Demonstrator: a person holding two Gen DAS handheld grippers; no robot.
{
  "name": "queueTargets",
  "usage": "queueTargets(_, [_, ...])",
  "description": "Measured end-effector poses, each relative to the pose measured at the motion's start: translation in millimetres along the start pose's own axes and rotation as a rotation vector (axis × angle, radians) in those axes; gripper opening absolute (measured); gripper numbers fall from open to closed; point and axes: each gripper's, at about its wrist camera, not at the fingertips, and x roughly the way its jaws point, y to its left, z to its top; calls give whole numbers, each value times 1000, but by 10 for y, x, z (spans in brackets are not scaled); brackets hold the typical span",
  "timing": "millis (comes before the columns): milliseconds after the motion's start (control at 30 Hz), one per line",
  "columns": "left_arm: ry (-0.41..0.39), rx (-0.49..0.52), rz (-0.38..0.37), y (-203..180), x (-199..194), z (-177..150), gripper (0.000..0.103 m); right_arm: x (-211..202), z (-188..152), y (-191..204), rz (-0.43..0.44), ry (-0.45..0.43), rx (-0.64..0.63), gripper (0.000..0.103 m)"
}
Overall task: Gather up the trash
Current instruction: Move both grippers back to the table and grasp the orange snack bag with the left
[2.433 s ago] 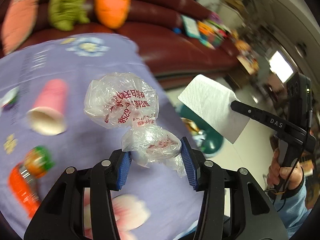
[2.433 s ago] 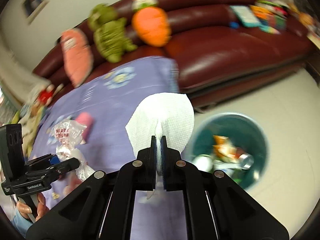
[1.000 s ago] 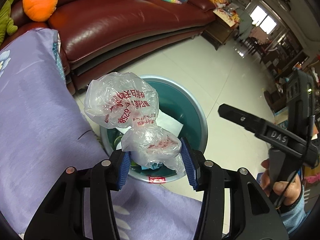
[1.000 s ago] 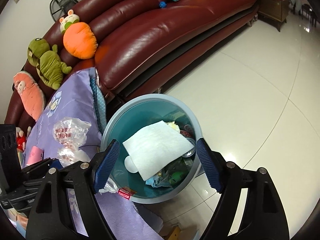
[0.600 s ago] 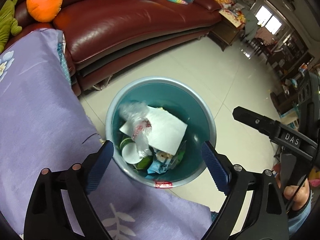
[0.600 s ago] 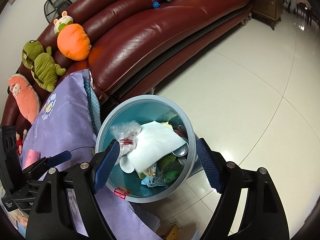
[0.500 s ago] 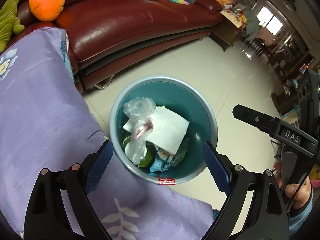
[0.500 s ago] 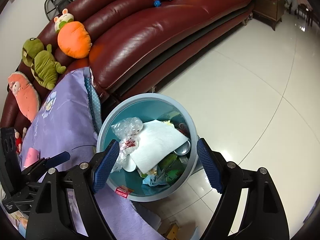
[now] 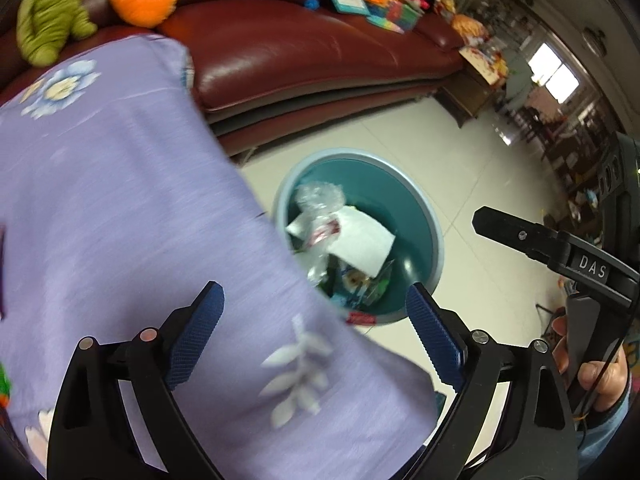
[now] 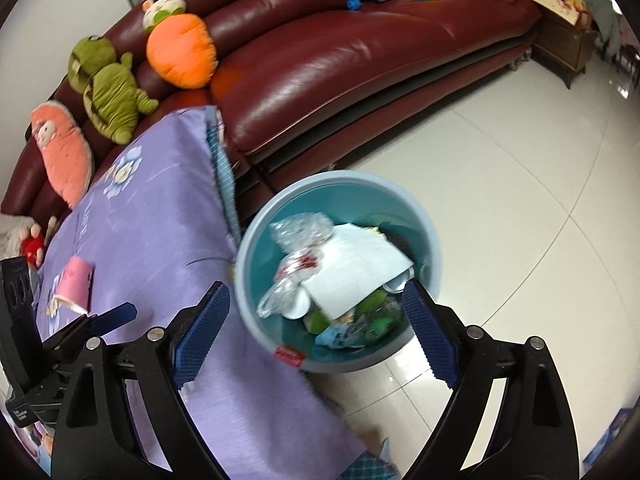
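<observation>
Living-room floor beside a purple-clothed counter [image 10: 152, 248] is carrying a teal bin [image 10: 434, 256] already holding plastic bag [image 10: 302, 232] and tissue [image 10: 356, 268]. Left hand-held gripper [image 9: 316, 330] and right hand-held gripper [image 10: 316, 334] are both opening, empty; pink cup [image 10: 74, 280] is lying leftward, nearer the left.
</observation>
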Motion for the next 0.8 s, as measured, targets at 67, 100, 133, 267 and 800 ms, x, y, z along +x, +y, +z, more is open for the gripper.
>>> queueTargets(67, [-15, -33, 13, 150, -145, -105, 93, 4, -41, 148, 9, 14, -17, 85])
queueTargets(100, [-19, -45, 21, 205, -197, -142, 93, 6, -63, 240, 15, 20, -31, 85])
queueTargets(133, [-26, -63, 34, 297, -275, -199, 93, 5, -79, 305, 18, 24, -43, 85])
queueTargets(267, [-63, -128, 78, 632, -587, -401, 93, 18, -179, 709, 41, 45, -115, 85])
queueTargets(800, [-265, -414, 310, 2053, -1934, -1432, 94, 134, -577, 2080, 94, 129, -358, 85])
